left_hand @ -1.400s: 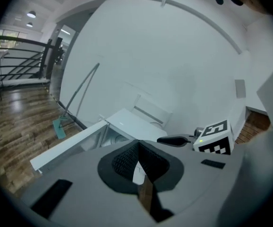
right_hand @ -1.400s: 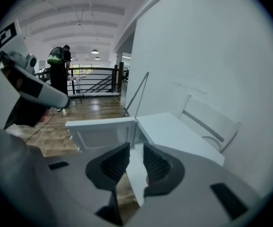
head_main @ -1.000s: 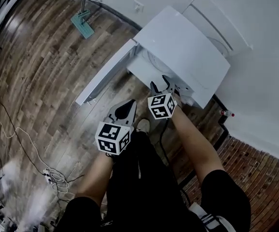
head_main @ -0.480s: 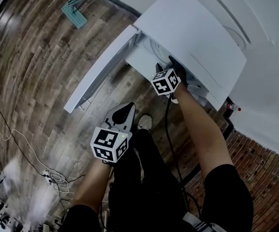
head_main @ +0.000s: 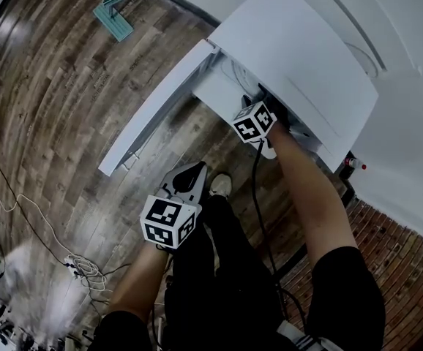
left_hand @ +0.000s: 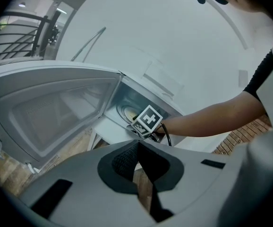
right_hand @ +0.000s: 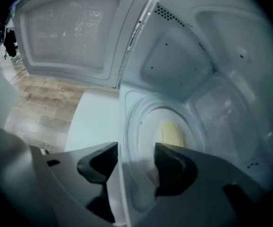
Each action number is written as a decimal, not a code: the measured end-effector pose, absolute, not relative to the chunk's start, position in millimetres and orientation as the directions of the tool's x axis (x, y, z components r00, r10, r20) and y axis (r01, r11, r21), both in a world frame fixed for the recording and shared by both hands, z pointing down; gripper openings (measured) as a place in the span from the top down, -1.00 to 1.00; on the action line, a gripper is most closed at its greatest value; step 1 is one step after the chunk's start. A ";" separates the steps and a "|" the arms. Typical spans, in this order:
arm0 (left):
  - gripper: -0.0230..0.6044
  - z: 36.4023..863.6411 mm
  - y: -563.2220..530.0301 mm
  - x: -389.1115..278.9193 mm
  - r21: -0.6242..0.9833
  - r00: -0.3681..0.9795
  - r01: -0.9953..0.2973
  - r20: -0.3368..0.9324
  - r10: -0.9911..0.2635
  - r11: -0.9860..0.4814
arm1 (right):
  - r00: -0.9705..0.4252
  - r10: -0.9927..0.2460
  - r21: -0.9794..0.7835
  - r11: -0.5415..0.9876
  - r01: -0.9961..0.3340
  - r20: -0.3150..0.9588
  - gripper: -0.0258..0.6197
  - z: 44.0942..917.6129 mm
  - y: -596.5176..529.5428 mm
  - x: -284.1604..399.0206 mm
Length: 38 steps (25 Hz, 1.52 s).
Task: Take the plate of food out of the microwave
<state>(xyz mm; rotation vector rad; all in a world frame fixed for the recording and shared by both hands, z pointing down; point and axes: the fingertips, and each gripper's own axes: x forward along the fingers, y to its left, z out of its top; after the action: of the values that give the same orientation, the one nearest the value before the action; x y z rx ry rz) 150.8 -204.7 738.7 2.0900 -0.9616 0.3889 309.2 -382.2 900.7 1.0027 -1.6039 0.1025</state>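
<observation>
The right gripper [right_hand: 136, 157] is held at the mouth of the white box-shaped microwave [head_main: 299, 57]. Its 2 fingers are spread wide apart and nothing is gripped. The white round plate [right_hand: 146, 129] is seen inside the cavity, just ahead of these fingers. Its near edge shows in the gap between them, and no pad is seen pressing on it. A pale yellow piece of food [right_hand: 173, 132] lies on the plate, beyond the right-hand finger. The white microwave door [right_hand: 70, 32] is swung fully open, off to the left of the fingers.

The left gripper [left_hand: 137, 148] is held back from the oven, over the brown wooden plank floor [head_main: 58, 108]. Its 2 fingers are closed together with nothing between them. The open cavity lies well ahead of them.
</observation>
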 end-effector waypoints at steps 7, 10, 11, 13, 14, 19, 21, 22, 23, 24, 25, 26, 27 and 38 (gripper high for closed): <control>0.94 731.7 -201.2 170.7 0.543 0.695 -0.718 0.538 -0.476 -0.434 | 0.068 -0.621 0.566 0.657 -0.497 0.781 0.58 896.2 -358.6 304.4; 0.94 727.8 -197.3 176.7 0.543 0.705 -0.709 0.537 -0.463 -0.450 | 0.093 -0.638 0.599 0.649 -0.469 0.764 0.62 893.9 -353.9 307.2; 0.94 726.8 -195.8 177.9 0.544 0.707 -0.707 0.537 -0.460 -0.453 | 0.093 -0.640 0.601 0.648 -0.468 0.763 0.63 892.7 -352.4 306.9; 0.94 725.5 -192.5 180.5 0.547 0.711 -0.703 0.537 -0.454 -0.454 | 0.080 -0.640 0.598 0.655 -0.463 0.764 0.64 891.3 -346.8 303.6; 0.94 725.1 -190.8 181.6 0.550 0.713 -0.701 0.537 -0.452 -0.454 | 0.075 -0.642 0.600 0.660 -0.453 0.763 0.64 891.4 -343.4 301.6; 0.94 719.1 -183.8 184.8 0.555 0.718 -0.696 0.537 -0.442 -0.456 | 0.103 -0.687 0.675 0.656 -0.338 0.719 0.69 890.3 -329.3 300.4; 0.94 714.7 -181.7 184.2 0.554 0.719 -0.695 0.536 -0.442 -0.458 | 0.121 -0.725 0.724 0.631 -0.279 0.678 0.74 886.3 -325.8 302.5; 0.94 712.8 -181.0 183.4 0.553 0.719 -0.695 0.536 -0.443 -0.459 | 0.128 -0.746 0.749 0.614 -0.249 0.654 0.76 883.4 -324.9 303.3; 0.94 711.0 -180.7 182.5 0.553 0.719 -0.695 0.535 -0.444 -0.460 | 0.132 -0.767 0.773 0.595 -0.221 0.628 0.78 880.0 -324.8 303.9; 0.94 709.4 -180.9 181.8 0.551 0.719 -0.695 0.534 -0.445 -0.461 | 0.134 -0.786 0.793 0.576 -0.198 0.604 0.80 875.7 -325.2 304.2; 0.94 707.8 -181.3 181.1 0.550 0.719 -0.695 0.534 -0.446 -0.463 | 0.134 -0.801 0.809 0.559 -0.183 0.583 0.82 870.3 -326.0 303.9; 0.94 706.2 -182.1 180.6 0.549 0.719 -0.695 0.533 -0.446 -0.464 | 0.132 -0.812 0.820 0.546 -0.173 0.569 0.83 864.7 -327.1 303.1; 0.94 704.4 -182.7 180.4 0.548 0.719 -0.695 0.533 -0.446 -0.466 | 0.130 -0.818 0.825 0.539 -0.168 0.561 0.84 859.9 -327.7 302.2; 0.94 649.7 -202.7 165.1 0.504 0.714 -0.700 0.502 -0.487 -0.506 | 0.041 -0.840 0.835 0.530 -0.148 0.541 0.84 797.0 -290.8 271.1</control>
<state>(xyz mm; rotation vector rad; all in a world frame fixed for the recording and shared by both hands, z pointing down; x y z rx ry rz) 165.1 -202.7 649.7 2.2086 -0.8970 0.3864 271.1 -290.8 797.0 0.9059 -1.4589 -0.6602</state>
